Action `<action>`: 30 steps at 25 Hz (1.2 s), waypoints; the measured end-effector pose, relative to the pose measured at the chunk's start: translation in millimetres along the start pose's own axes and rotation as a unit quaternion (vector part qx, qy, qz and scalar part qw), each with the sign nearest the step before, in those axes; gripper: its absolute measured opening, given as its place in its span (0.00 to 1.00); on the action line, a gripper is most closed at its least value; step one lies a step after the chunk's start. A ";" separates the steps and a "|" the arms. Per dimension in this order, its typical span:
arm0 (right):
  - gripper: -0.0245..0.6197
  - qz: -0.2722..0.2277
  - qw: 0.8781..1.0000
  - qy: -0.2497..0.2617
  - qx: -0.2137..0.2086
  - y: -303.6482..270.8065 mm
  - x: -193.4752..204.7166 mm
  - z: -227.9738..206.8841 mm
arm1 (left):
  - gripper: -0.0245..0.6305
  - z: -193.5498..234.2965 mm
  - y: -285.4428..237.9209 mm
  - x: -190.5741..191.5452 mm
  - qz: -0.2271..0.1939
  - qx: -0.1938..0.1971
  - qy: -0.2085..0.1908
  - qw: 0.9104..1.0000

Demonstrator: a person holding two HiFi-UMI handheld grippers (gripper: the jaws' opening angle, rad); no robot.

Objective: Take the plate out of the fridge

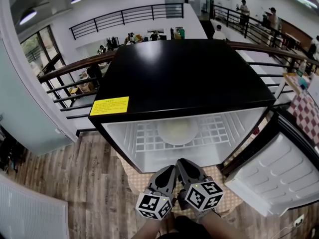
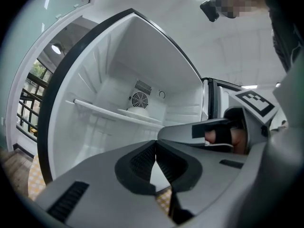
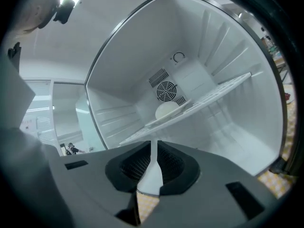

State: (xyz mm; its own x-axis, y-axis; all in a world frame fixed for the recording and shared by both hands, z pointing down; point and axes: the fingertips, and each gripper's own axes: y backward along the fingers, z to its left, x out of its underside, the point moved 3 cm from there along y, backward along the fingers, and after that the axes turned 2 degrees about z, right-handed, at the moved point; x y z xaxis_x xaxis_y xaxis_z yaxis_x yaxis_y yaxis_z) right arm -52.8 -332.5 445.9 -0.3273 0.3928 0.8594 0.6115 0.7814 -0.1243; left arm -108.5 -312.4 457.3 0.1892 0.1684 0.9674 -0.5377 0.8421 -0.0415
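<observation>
Left claw (image 2: pixel 156 156) and right claw (image 3: pixel 152 156) both closed, empty, facing plate (image 3: pixel 167 110).

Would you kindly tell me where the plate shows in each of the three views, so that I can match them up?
Head view: the plate lies at centre, on the wire shelf inside the open fridge.
Left gripper view: the plate is small, left of centre, just below the fan.
Right gripper view: the plate is at centre, just below the fan.
Shared landmark: the wire shelf under the plate.
</observation>
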 end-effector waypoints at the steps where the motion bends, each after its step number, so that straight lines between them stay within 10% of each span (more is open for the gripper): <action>1: 0.10 -0.002 1.000 -0.006 -0.001 -1.9 -2.0 -0.2 | 0.05 -0.1 -2.1 -0.8 0.000 0.003 -0.001 1.000; 11: 0.23 -0.020 0.994 -0.109 0.001 -14.3 -20.3 -15.9 | 0.05 13.0 -11.2 -11.8 -0.018 0.001 -0.001 1.000; 30: 0.37 -0.068 0.930 -0.353 0.076 -56.0 -43.3 -41.1 | 0.05 30.1 5.8 -1.4 0.002 -0.022 -0.001 1.000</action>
State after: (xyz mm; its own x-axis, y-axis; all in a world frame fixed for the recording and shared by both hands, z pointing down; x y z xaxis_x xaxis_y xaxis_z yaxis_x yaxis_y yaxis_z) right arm -43.3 -413.1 436.1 -0.8183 0.4644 0.3387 0.4390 0.8853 -0.1534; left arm -136.5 -323.2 463.2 0.1858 0.1705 0.9677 -0.5020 0.8631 -0.0556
